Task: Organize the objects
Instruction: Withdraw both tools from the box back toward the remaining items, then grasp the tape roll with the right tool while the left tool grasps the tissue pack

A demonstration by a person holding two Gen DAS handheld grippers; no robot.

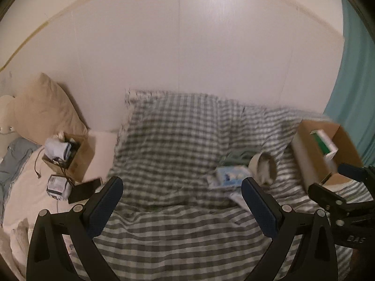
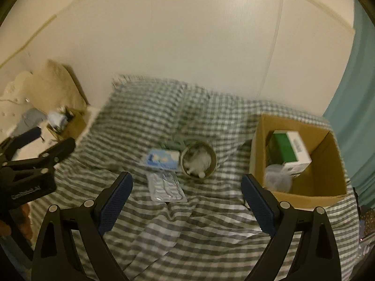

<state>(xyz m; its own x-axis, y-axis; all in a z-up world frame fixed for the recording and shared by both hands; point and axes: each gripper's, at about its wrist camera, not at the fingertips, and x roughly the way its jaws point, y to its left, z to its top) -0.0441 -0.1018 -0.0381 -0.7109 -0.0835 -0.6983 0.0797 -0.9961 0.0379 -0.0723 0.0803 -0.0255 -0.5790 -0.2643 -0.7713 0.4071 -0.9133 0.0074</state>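
Observation:
On the grey-checked bedspread [image 2: 187, 229] lie a round tan container [image 2: 199, 161] with white fluff inside, a blue-and-white packet [image 2: 161, 160] and a clear blister pack [image 2: 166, 187]. My right gripper [image 2: 187, 179] hangs open just in front of them, holding nothing. To its right an open cardboard box [image 2: 328, 164] holds a green-and-white carton [image 2: 290, 152]. My left gripper [image 1: 182, 187] is open and empty over the bedspread, left of the packet [image 1: 230, 175] and the container [image 1: 262, 167]. Each gripper shows at the edge of the other's view, blurred.
A second cardboard box [image 1: 68, 154] full of small items stands at the left by a beige pillow [image 1: 46, 110]. A wrapped packet [image 1: 57, 185] and a black phone [image 1: 84, 189] lie beside it. A white wall runs behind the bed. A teal curtain [image 2: 351, 93] hangs at the right.

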